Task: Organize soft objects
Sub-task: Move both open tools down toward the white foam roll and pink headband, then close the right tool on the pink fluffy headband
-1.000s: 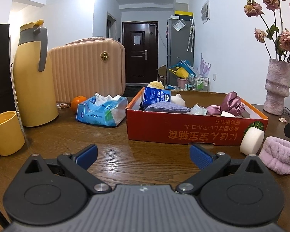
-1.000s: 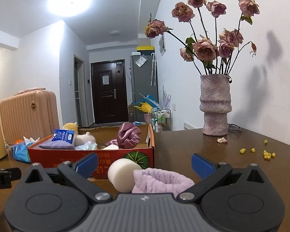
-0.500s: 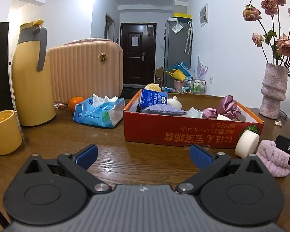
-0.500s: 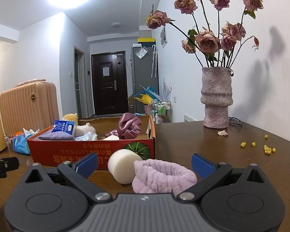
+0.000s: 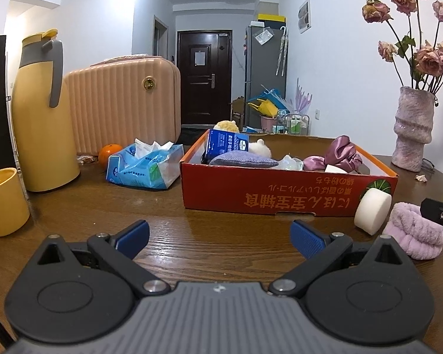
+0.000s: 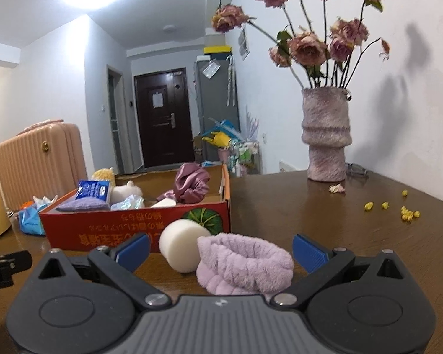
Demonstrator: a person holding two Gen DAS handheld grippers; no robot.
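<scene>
On the table point(image 5: 215, 244) before you: box point(image 5: 280, 197) at centre, holding a pouch point(image 5: 242, 159), packet point(image 5: 226, 144) and scrunchie point(image 5: 342, 153). Tissue pack point(image 5: 144, 168) lies just left of the box, suitcase point(image 5: 121, 103) behind it, jug point(image 5: 41, 112) and mug point(image 5: 3, 200) farther left. Sponge point(image 6: 181, 243) leans on the box's near right corner; headband point(image 6: 245, 262) touches the sponge's right. Vase point(image 6: 326, 135) stands far right.

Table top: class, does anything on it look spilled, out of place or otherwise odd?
Yes. Small yellow crumbs lie scattered on the table right of the vase, with a fallen petal at its foot. The white sponge and purple headband sit outside the red box.
</scene>
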